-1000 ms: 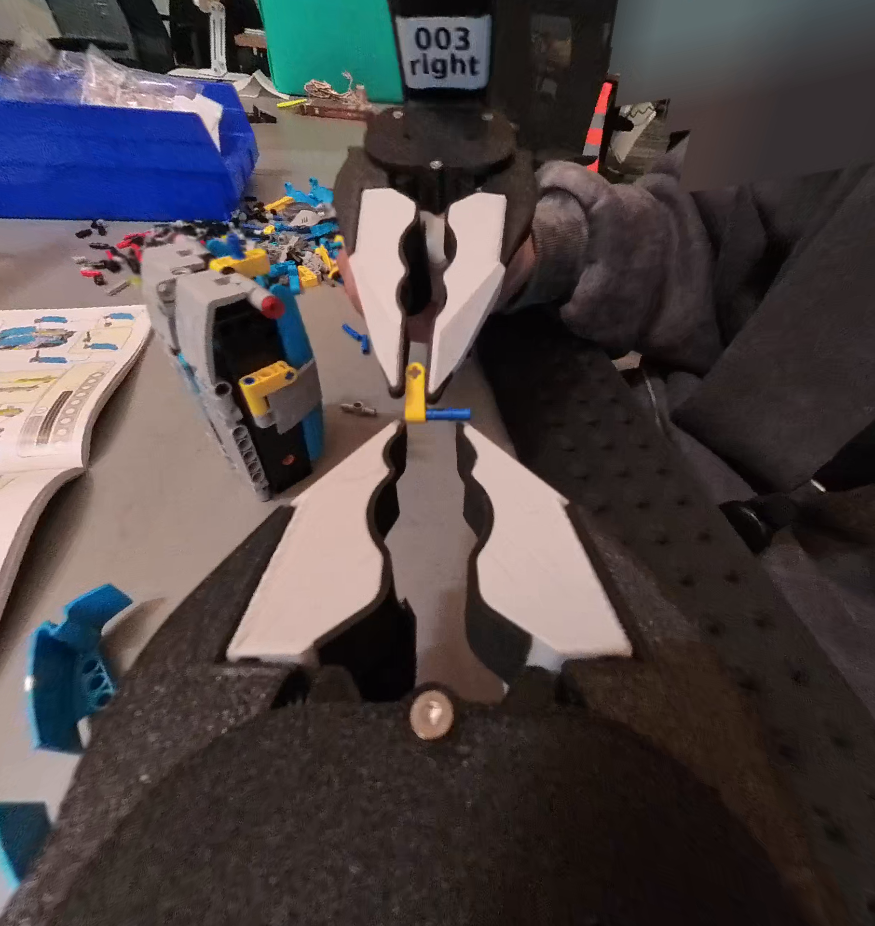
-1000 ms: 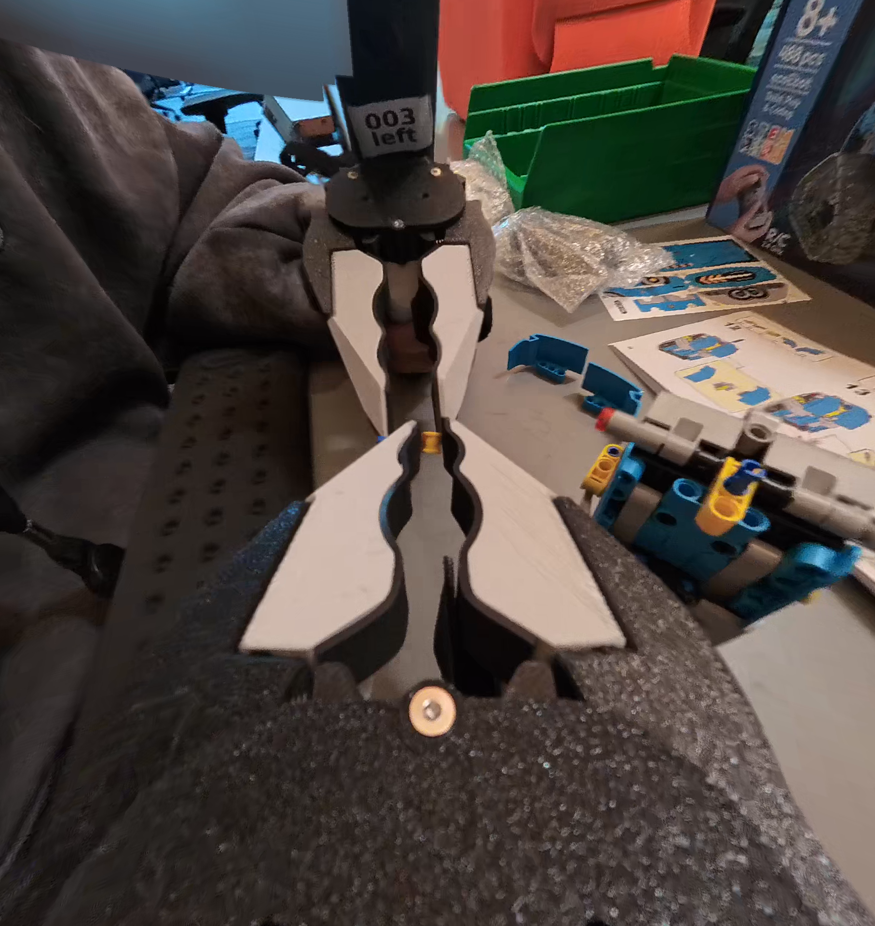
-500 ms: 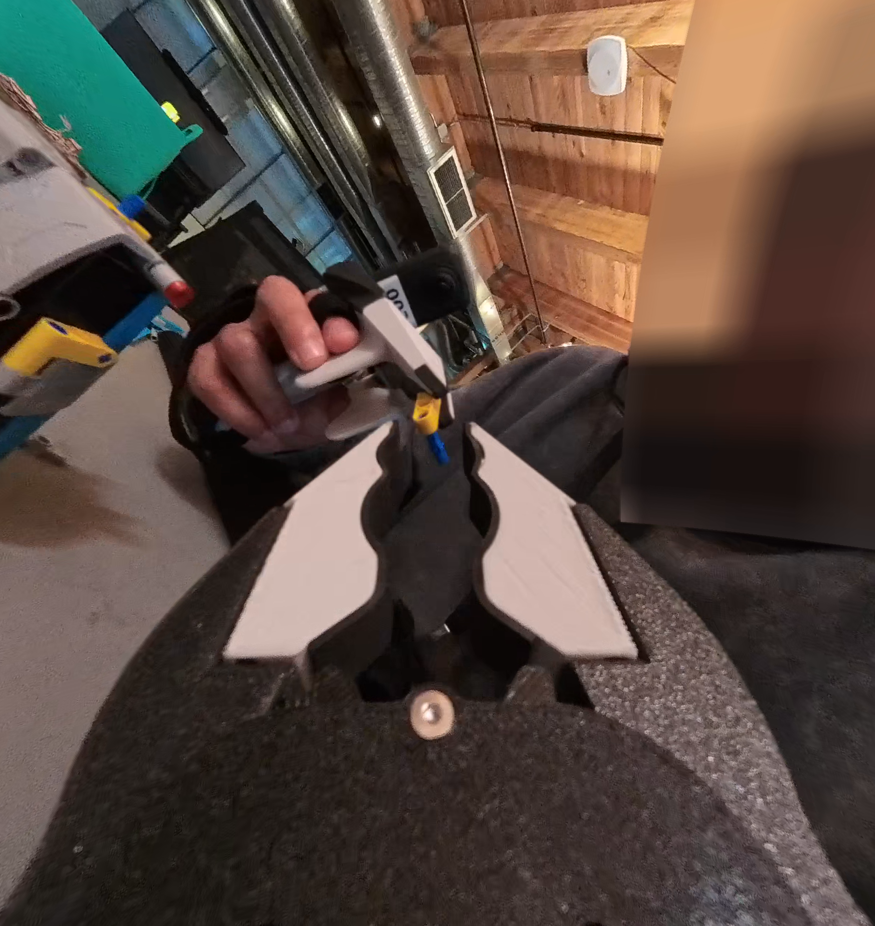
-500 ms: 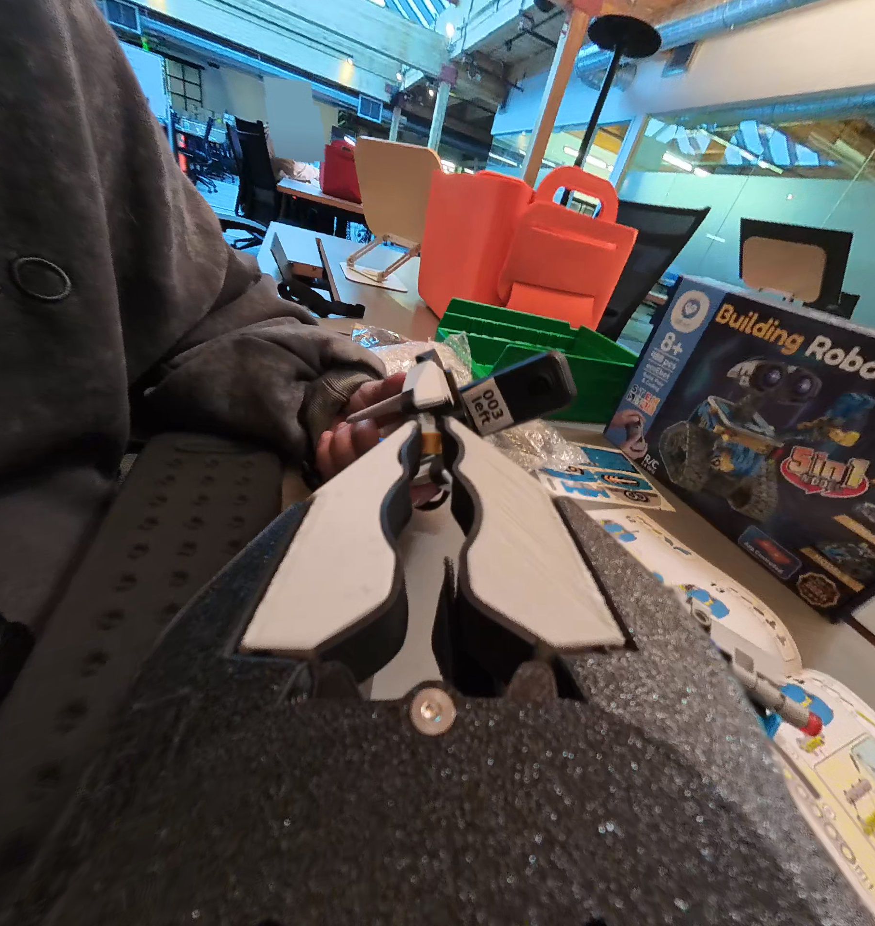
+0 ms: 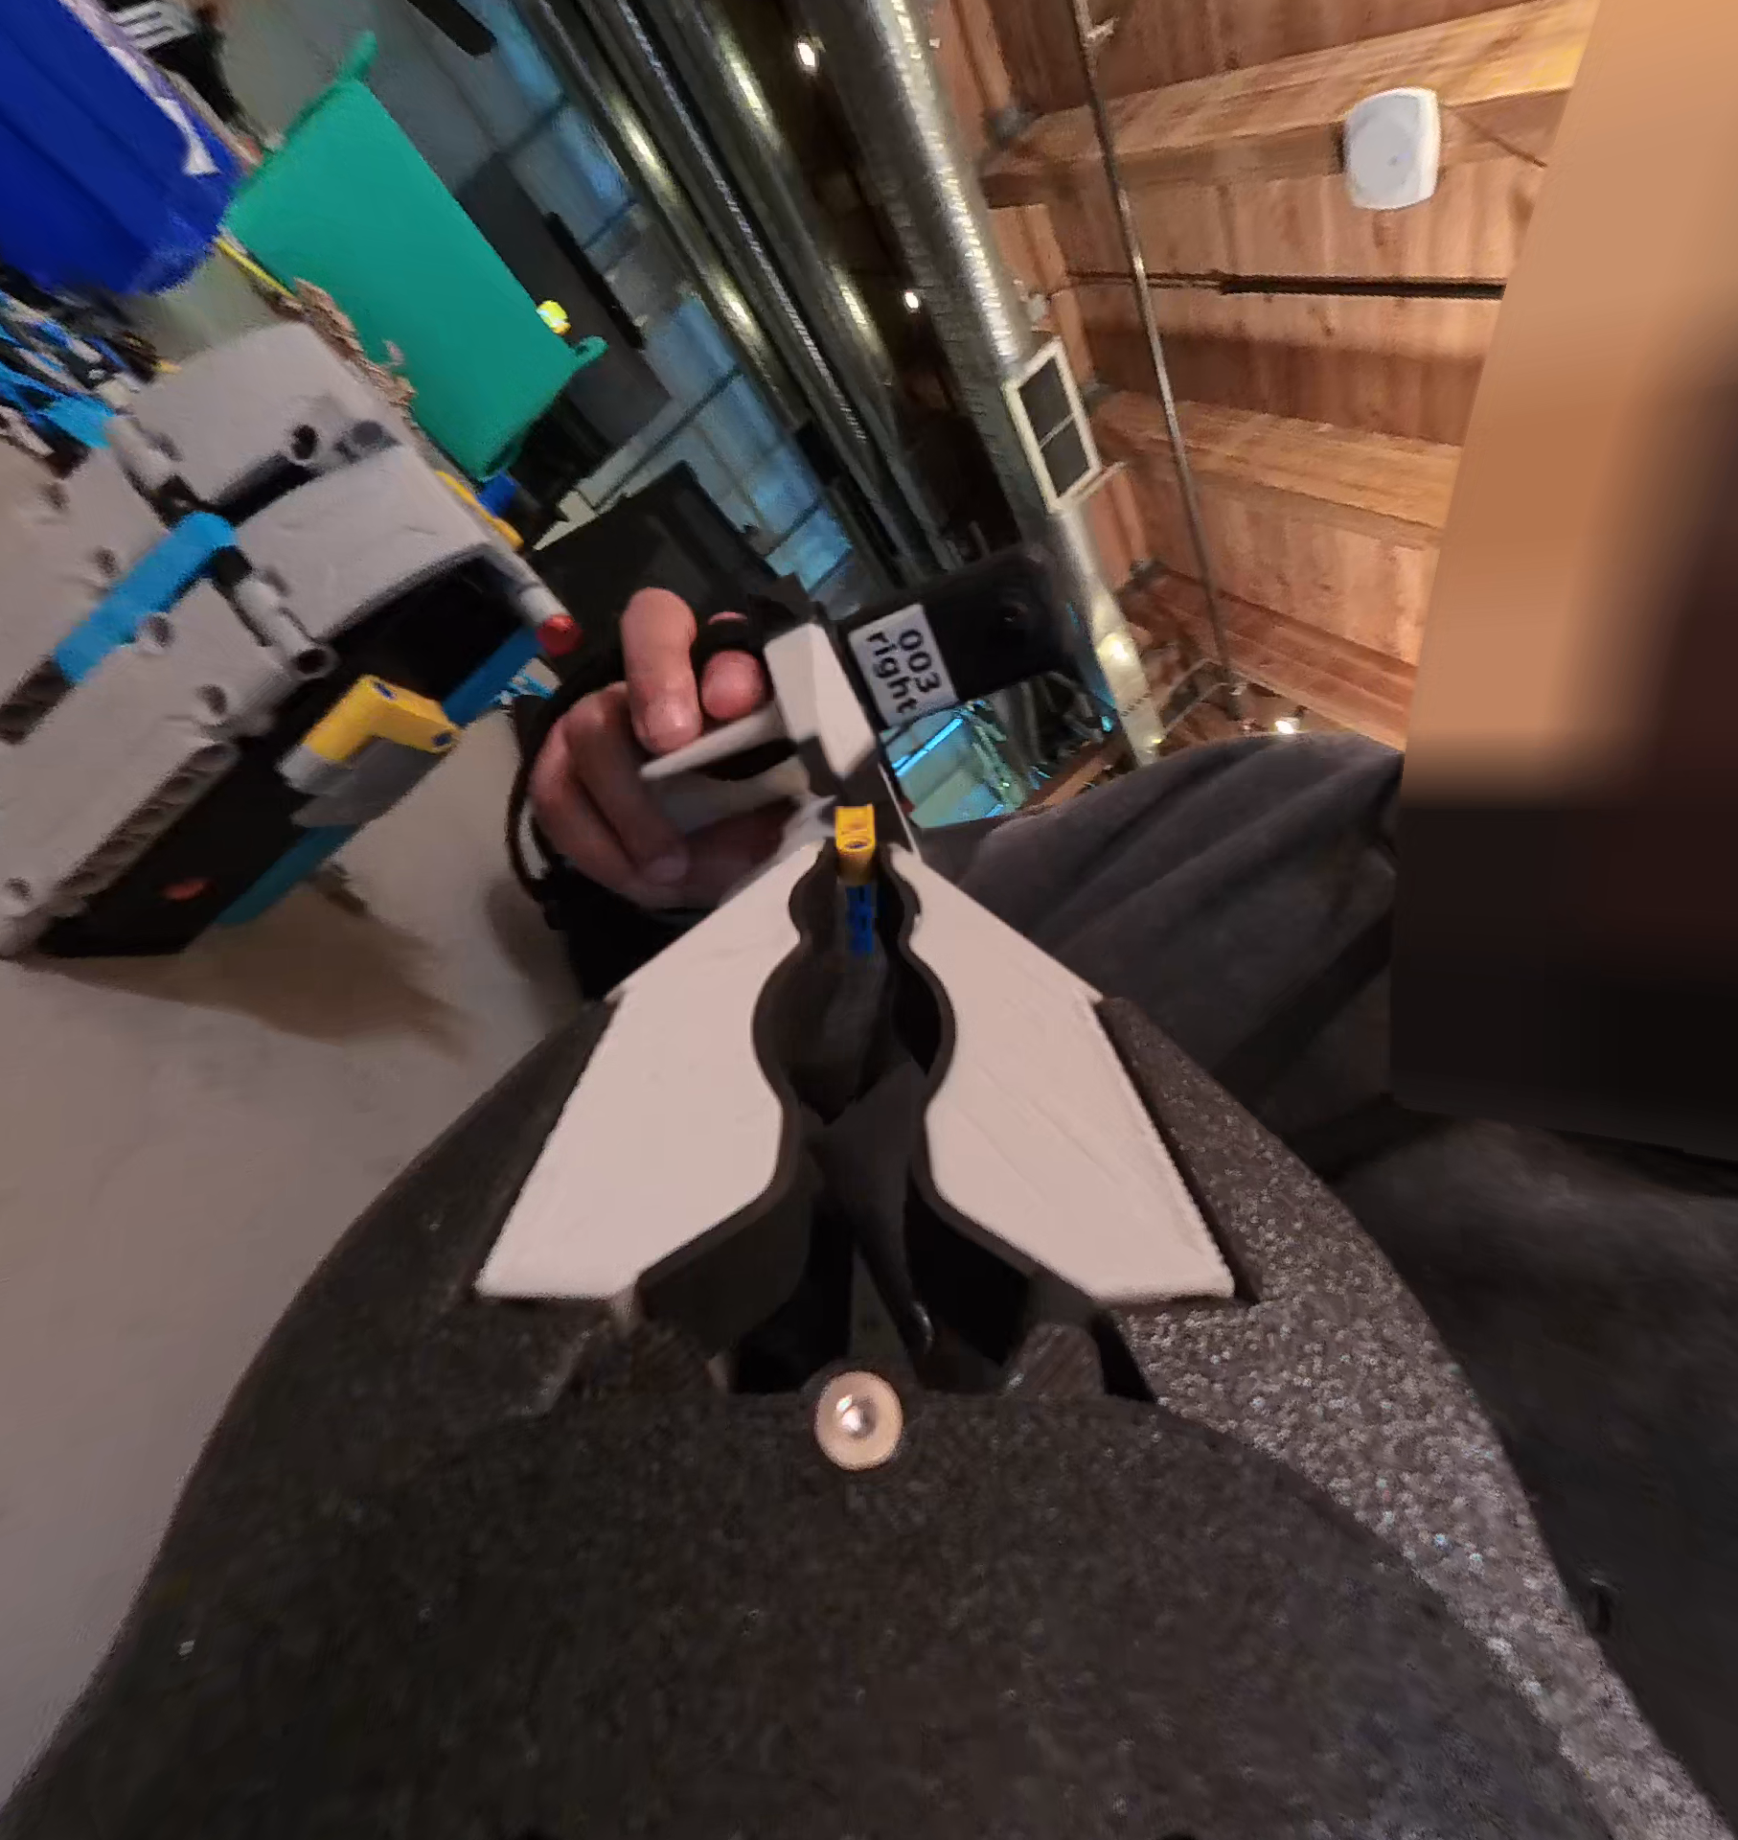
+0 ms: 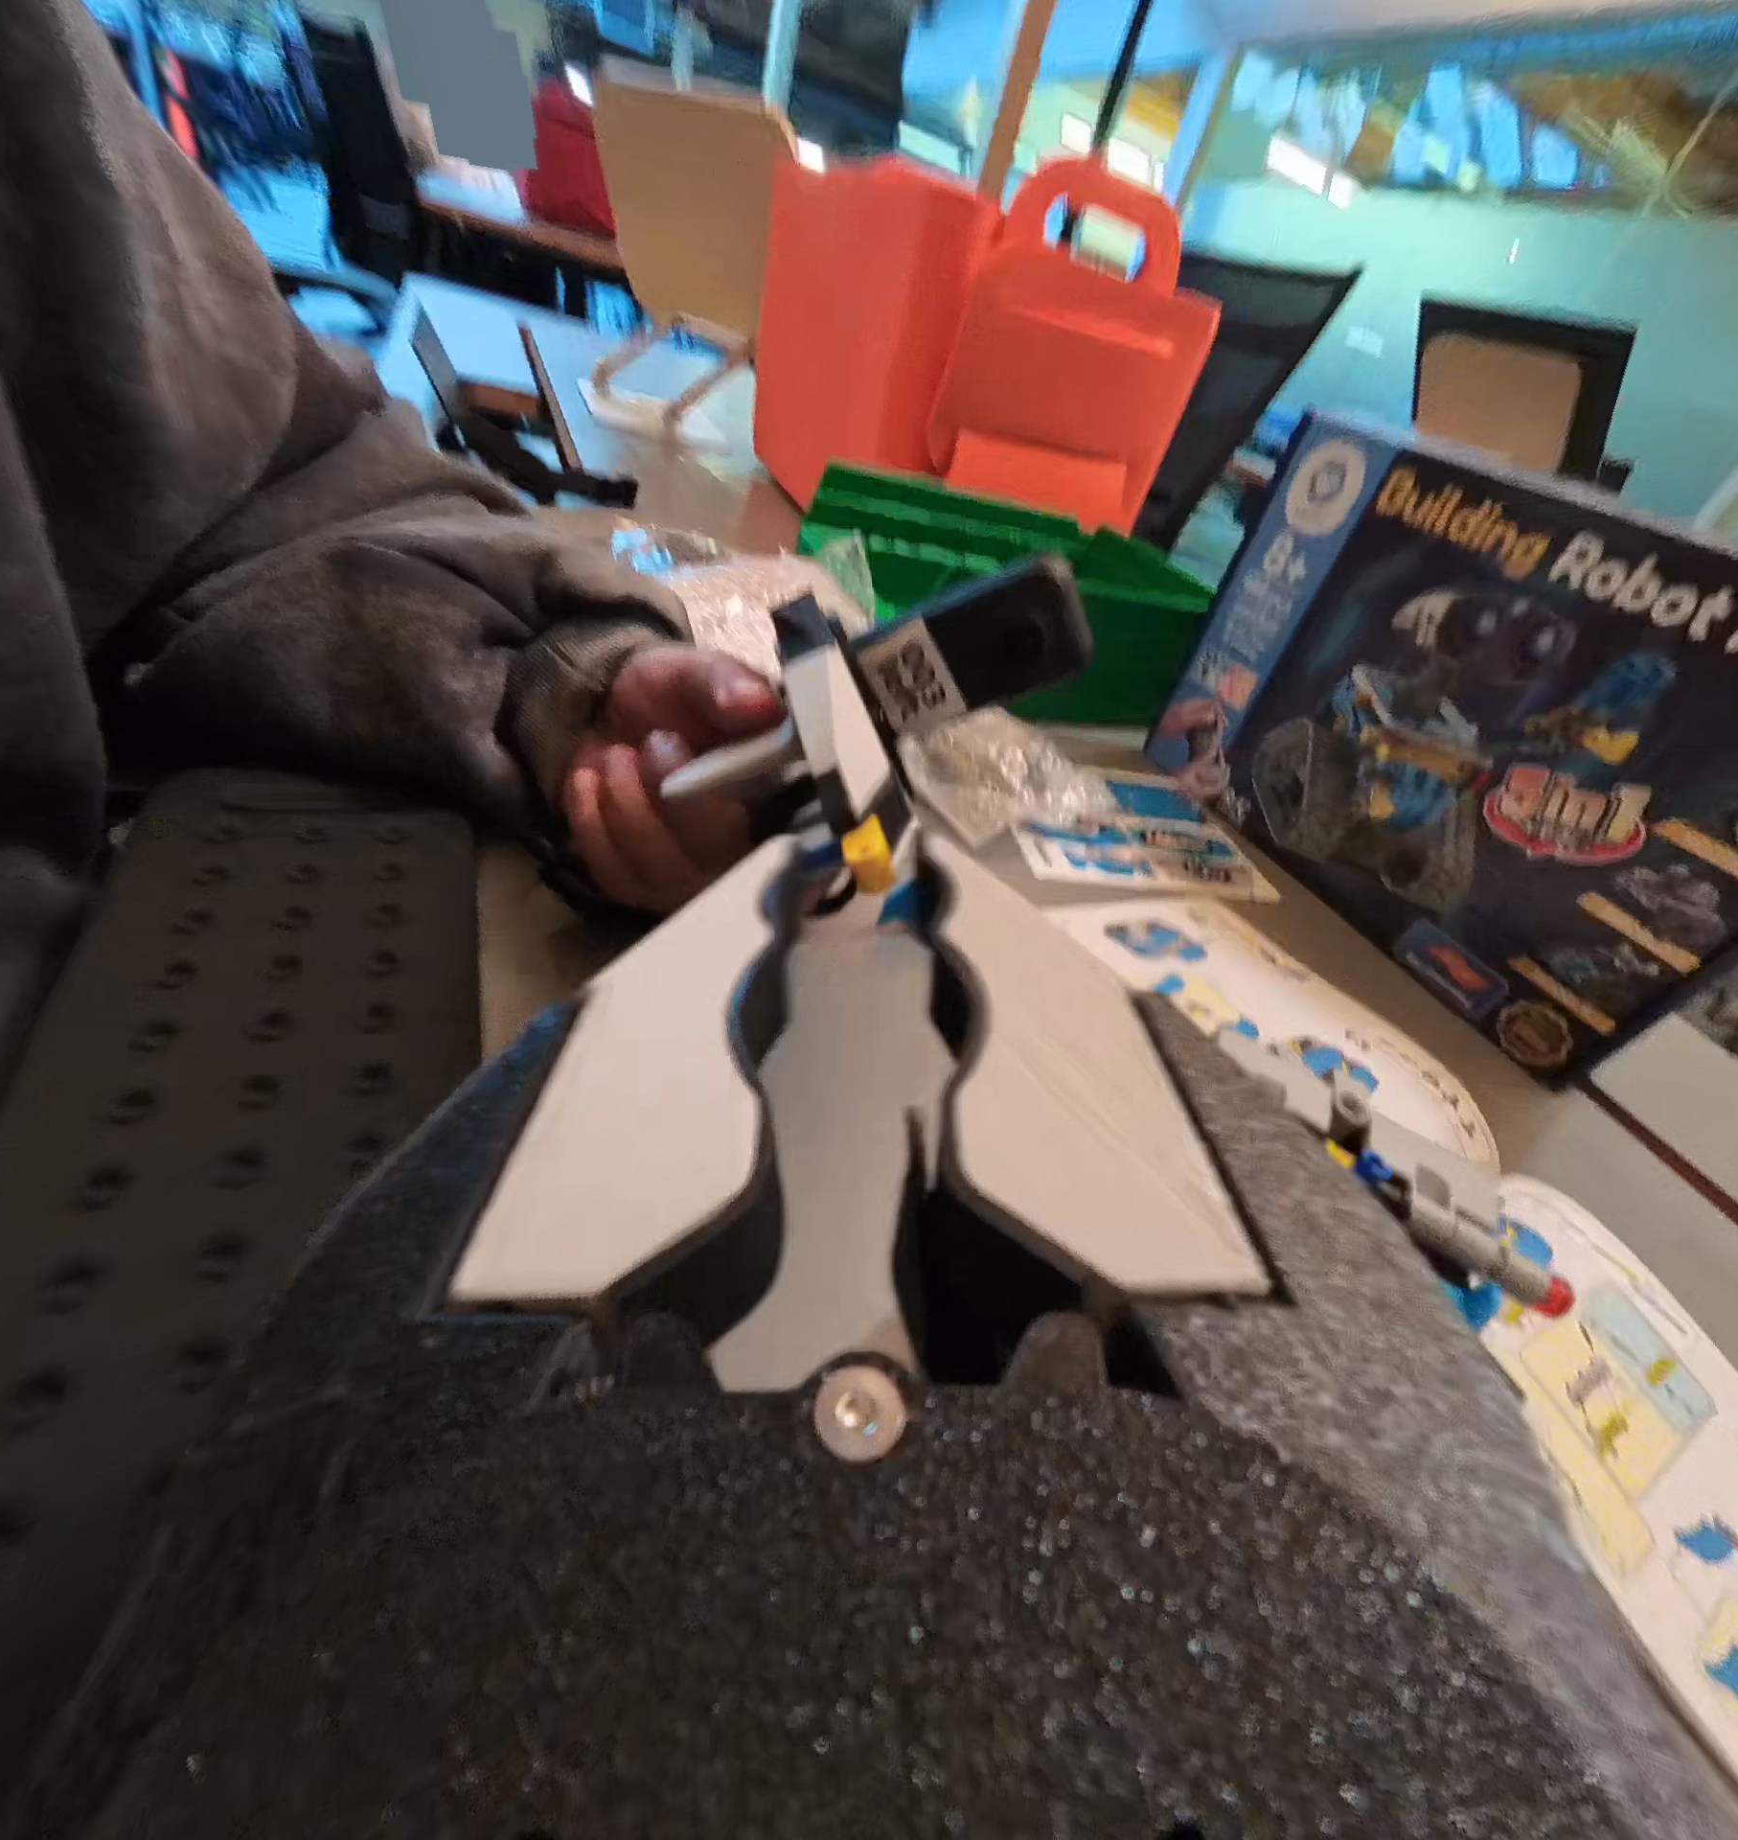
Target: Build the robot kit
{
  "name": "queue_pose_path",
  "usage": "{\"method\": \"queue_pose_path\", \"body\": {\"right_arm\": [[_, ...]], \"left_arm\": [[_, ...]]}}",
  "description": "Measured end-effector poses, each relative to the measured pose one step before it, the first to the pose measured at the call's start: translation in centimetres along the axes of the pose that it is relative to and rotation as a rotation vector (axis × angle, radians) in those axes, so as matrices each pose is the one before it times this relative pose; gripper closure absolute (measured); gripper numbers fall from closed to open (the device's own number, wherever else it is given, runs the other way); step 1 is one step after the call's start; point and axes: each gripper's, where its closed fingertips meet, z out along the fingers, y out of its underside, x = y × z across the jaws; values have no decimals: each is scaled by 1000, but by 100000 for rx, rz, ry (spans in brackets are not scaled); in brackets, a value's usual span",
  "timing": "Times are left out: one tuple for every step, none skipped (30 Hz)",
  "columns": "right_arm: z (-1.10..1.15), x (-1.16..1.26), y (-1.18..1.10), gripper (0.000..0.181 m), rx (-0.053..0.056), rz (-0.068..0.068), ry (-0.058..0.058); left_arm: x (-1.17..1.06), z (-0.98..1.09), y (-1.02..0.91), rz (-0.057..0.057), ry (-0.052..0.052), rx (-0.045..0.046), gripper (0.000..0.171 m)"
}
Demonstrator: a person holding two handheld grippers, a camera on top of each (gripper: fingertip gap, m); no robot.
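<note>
A small yellow connector (image 5: 855, 834) with a blue pin (image 5: 858, 914) is held in the air between the two grippers, which meet tip to tip above the table edge. My left gripper (image 5: 857, 848) is shut on it, with the pin running back between the fingers. In the right wrist view the connector (image 6: 865, 858) sits between the tips of my right gripper (image 6: 857, 846), whose jaws stand a little wider than the piece. The left gripper (image 6: 850, 787) comes down onto it from above, held by a hand (image 6: 646, 787).
A grey, blue and black brick model (image 5: 198, 647) stands on the table (image 5: 148, 1145) to the left. An instruction booklet (image 6: 1592, 1414), a sticker sheet (image 6: 1144, 846), the kit box (image 6: 1492, 747), a green bin (image 6: 945, 558) and orange bags (image 6: 945, 329) lie to the right. A blue bin (image 5: 49, 149) is at the far left. Only a small space, under 4 cm, lies between the two pairs of fingers.
Both grippers have tilted up off the table with the connector between them. My left gripper has closed on it. My right gripper's jaws have parted a little.
</note>
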Motion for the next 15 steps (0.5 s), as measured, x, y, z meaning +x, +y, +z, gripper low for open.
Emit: {"method": "queue_pose_path", "body": {"right_arm": [[230, 135, 918, 139, -6068, 491, 1097], [316, 79, 841, 127, -5617, -591, 1186], [281, -6, 553, 125, -3948, -2458, 1745], [145, -23, 78, 131, -1677, -4473, 2863], [46, -46, -140, 138, -897, -5844, 3069], [37, 65, -27, 141, -1545, -5432, 3390], [22, 154, 184, 147, -2178, -4223, 3156], [-20, 59, 177, 151, -1324, -2726, 1753], [52, -129, 258, 151, -1665, -1080, -193], [124, -123, 368, 150, -2491, -493, -329], [119, -130, 277, 151, -2037, -1024, -164], [57, -37, 204, 152, -1562, -1336, 336], [37, -76, 127, 152, -1209, -190, -478], [72, -3, 164, 152, -1397, 1025, -571], [79, -58, 230, 152, -1567, 560, -975]], "left_arm": [[-476, -155, -132, -146, -3272, 617, 166], [-391, -99, -99, -266, -2748, 734, 166], [-378, -49, -118, -294, -2565, 986, 166], [-430, 2, 22, -316, -2961, 102, 166], [-512, -19, -72, 70, -3750, 662, 166], [-24, -15, 18, 581, -653, 135, 166], [-116, 39, 188, 314, -1155, -1253, 166], [-200, 58, 220, 419, -1785, -1452, 166], [-25, 52, 164, 773, -661, -996, 166], [-62, 63, 165, 391, -725, -1043, 166], [-232, 59, 87, 373, -1937, -467, 167], [-125, 29, 73, 818, -1300, -335, 167], [-91, -4, 58, 736, -858, -573, 167], [-161, -20, -4, 606, -1355, -151, 167], [-171, 22, 90, 819, -1479, -573, 167]]}}
